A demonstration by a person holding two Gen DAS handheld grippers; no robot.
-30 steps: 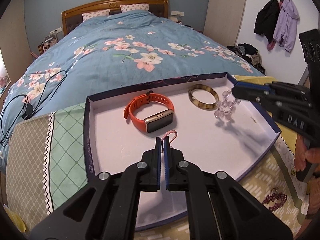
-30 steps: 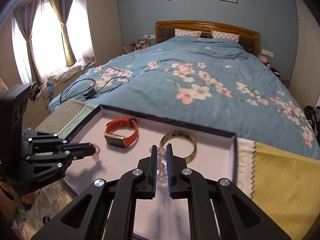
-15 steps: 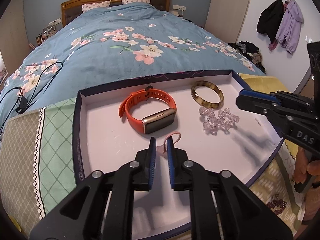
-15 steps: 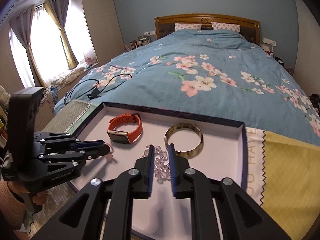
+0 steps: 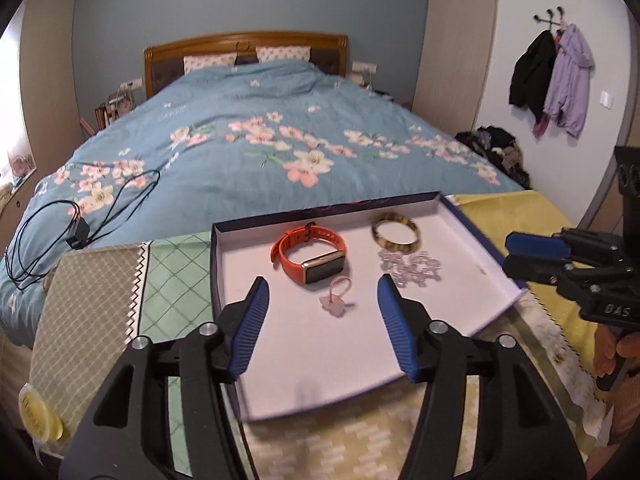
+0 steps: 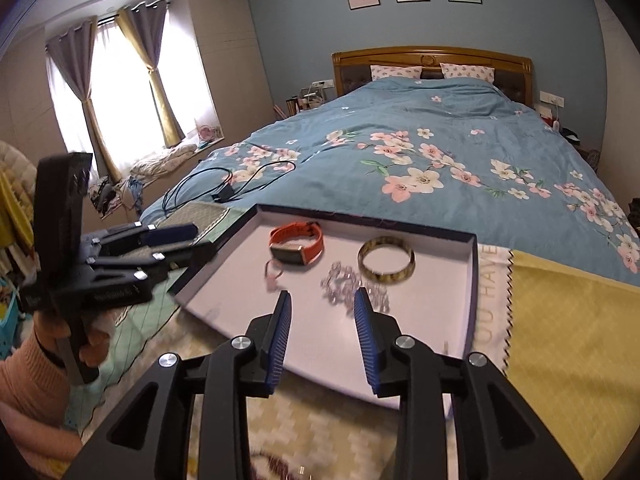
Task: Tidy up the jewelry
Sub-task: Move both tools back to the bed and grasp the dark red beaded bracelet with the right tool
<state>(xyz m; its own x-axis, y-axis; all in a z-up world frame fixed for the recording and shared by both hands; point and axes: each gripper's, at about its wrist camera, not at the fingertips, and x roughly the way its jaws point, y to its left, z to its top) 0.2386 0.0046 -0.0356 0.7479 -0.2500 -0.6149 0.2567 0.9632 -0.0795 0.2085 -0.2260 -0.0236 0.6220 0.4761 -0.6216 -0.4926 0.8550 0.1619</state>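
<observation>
A dark-rimmed box lid tray (image 5: 280,360) (image 6: 440,320) with a white floor lies on the table. In it lie an orange smartwatch (image 5: 310,258) (image 6: 298,244), a tortoiseshell bangle (image 5: 396,230) (image 6: 386,264), a clear bead bracelet (image 5: 410,268) (image 6: 348,286) and a small pink ring charm (image 5: 336,300) (image 6: 273,274). My left gripper (image 5: 324,292) is open and empty, held back above the tray's near part; it shows from the side in the right wrist view (image 6: 188,242). My right gripper (image 6: 322,302) is open and empty above the tray's near edge, right of the tray in the left wrist view (image 5: 516,252).
The tray rests on patterned cloths, green and beige at left (image 5: 120,292) and yellow at right (image 6: 560,340). A bed with a blue floral quilt (image 5: 260,148) lies behind, with a black cable (image 5: 80,220) on it. A yellow disc (image 5: 38,416) sits at the table's left.
Both grippers have opened and pulled back from the tray. The pink ring charm now lies free below the watch, and the bead bracelet lies free beside the bangle.
</observation>
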